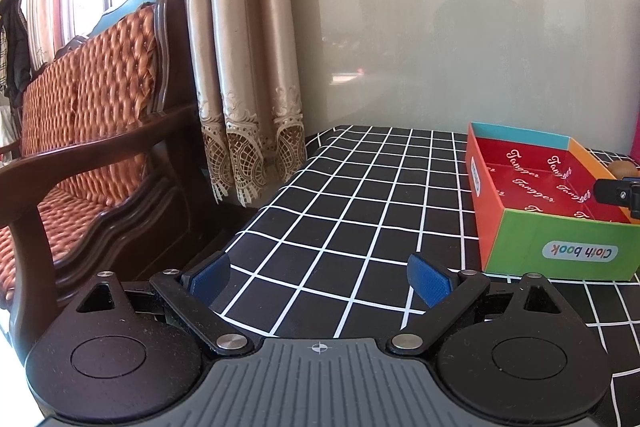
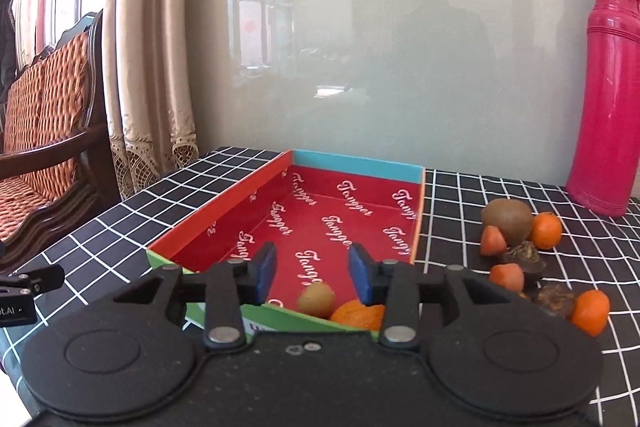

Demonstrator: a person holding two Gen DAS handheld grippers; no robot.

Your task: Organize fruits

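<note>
A table covered with a black cloth with a white grid [image 2: 460,195] is pushed against a pale glossy wall panel [image 2: 400,47]. Towards the table's left half an open cardboard box [image 2: 224,215] is set, its inside red and printed with white script, its walls orange, blue and green; on the green outer wall a label reading "Cloth book" is seen upside down in the left wrist view.

Inside the box, at its near right corner, a small kiwi [image 2: 316,299] and a peeled-looking orange [image 2: 357,314] are found touching each other.

The right gripper [image 2: 313,273] is held above the near end of the box, its blue pads parted with nothing pinched between them; the kiwi and the orange lie just below and beyond the gap.

On the cloth just right of the box a heap of fruit is gathered: a large kiwi [image 2: 506,225], a mandarin [image 2: 546,230] beside it, further small orange pieces and some dark, wrinkled fruits [image 2: 524,257].

A pink thermos flask [image 2: 608,99] is stood upright near the far right corner.

The left gripper [image 1: 319,279] is held over bare cloth near the table's left edge, its jaws spread wide and empty. A wooden armchair with an orange quilted cushion [image 1: 88,99] and a beige curtain [image 1: 240,67] are seen beyond that edge.
</note>
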